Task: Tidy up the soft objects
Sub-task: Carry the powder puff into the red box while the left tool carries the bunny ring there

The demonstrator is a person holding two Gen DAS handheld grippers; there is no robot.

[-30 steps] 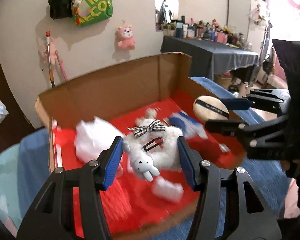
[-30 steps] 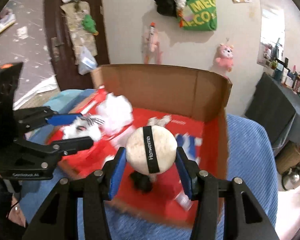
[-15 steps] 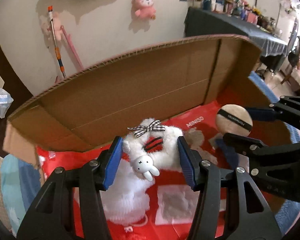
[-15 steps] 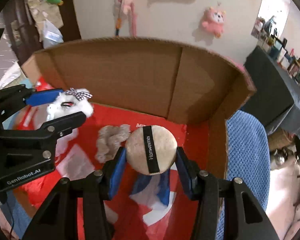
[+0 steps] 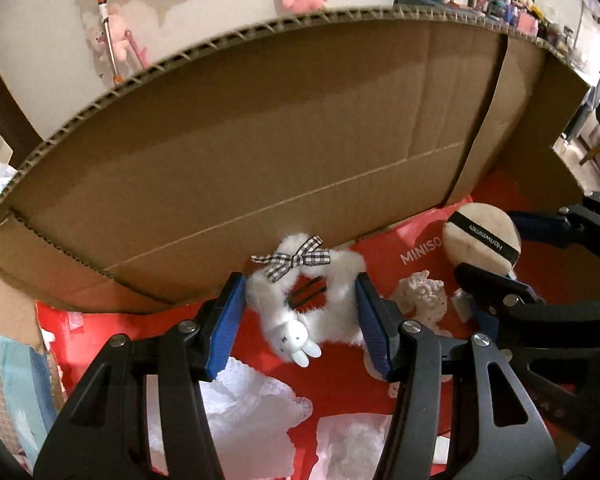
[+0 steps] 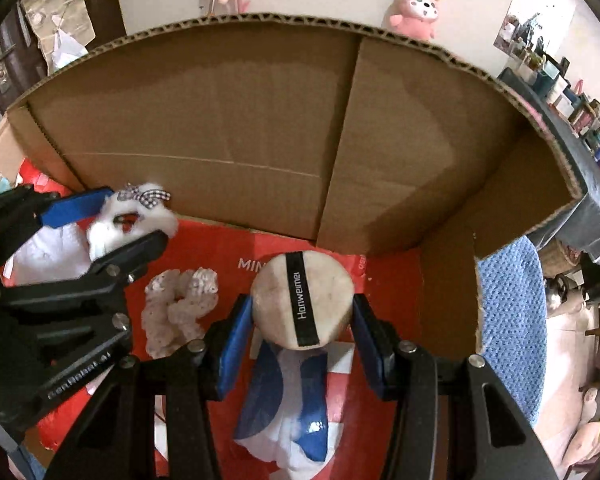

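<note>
Both grippers are loaded right now. Your left gripper [image 5: 300, 316] is squeezing the fluffy white scrunchie [image 5: 304, 304] between its blue pads, checked bow on top and a little bunny charm [image 5: 294, 342] dangling off the front. Your right gripper [image 6: 302, 320] is clamping the round powder puff [image 6: 303, 304] edge to edge, black strap facing the camera. You're holding both just above the red floor of the cardboard box [image 5: 260, 140], near the back wall, scrunchie to the left of the puff.

Handling-wise, I'd say both weigh next to nothing and squish easily, so nothing here is breaking. The fur looks slippery under flat pads though, and the hard charm is swinging free, so grabbing across the thick fuzzy ring seems smarter than going near the bow. The puff is probably springy, so pinching across its widest part like you're doing looks right.

There's already a knitted cream piece [image 6: 178, 308] lying on the floor between the two grippers, so you're likely needing clear spots either side.
</note>
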